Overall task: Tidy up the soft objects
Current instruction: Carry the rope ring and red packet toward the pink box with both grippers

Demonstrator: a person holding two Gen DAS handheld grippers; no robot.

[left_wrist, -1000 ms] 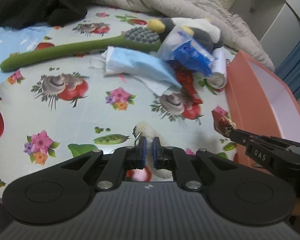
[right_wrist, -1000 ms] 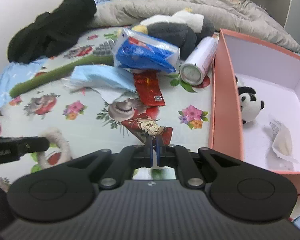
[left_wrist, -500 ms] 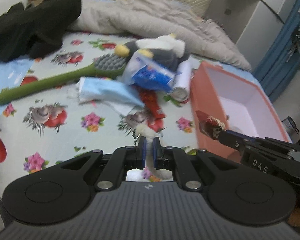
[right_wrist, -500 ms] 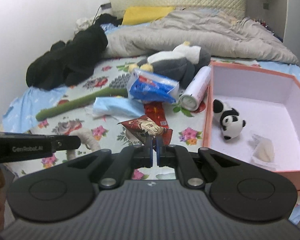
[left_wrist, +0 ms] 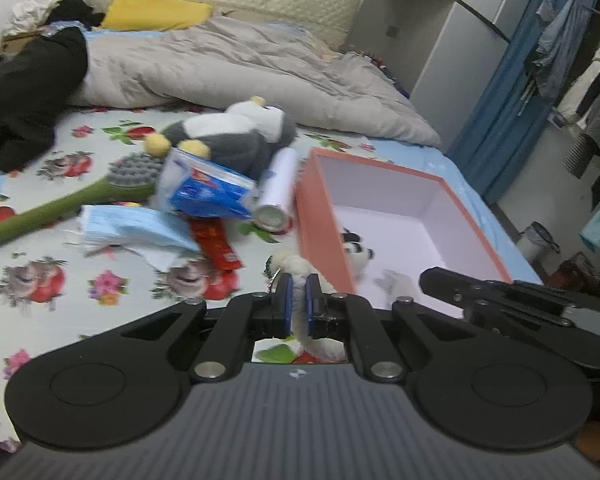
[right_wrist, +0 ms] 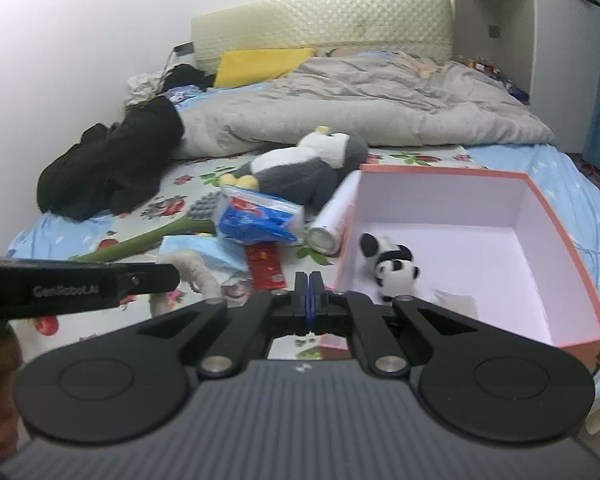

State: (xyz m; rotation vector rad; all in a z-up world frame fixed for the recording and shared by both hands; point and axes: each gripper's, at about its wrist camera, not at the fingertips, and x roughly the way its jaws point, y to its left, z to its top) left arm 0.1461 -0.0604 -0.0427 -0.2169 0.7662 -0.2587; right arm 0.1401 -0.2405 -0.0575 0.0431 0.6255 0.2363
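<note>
Left gripper (left_wrist: 296,294): I hold it level above the flowered sheet (left_wrist: 60,240), aimed at 12 o'clock; jaws narrow, pinched on a cream plush toy (left_wrist: 296,266).
Cream plush toy: between the blue pads; fuzzy head pokes out ahead at 12 o'clock, body hangs down behind the pads, so its long axis runs roughly up-down. In the right wrist view it hangs curved at 9 o'clock, off the left tool's tip.
Right gripper (right_wrist: 309,294): level, nose over the near corner of the orange box (right_wrist: 572,240); jaws pressed together. Whether they pinch anything I cannot tell.
Orange box: open, white inside, at 1 o'clock from the left gripper.
Panda plush (right_wrist: 392,266): inside the box against its left wall, lying over on its side.
Red wrapper (left_wrist: 214,242): flat on the sheet at 11 o'clock.
Blue packet (left_wrist: 212,192): beyond the wrapper, tilted.
White can (left_wrist: 278,192): beside the box wall, long axis pointing away at 12 o'clock.
Green brush (left_wrist: 60,204): long axis slants from 9 toward 11 o'clock.
Penguin plush (right_wrist: 304,168): on its side behind the packet.
Grey duvet (right_wrist: 360,104): farthest, across the bed.
</note>
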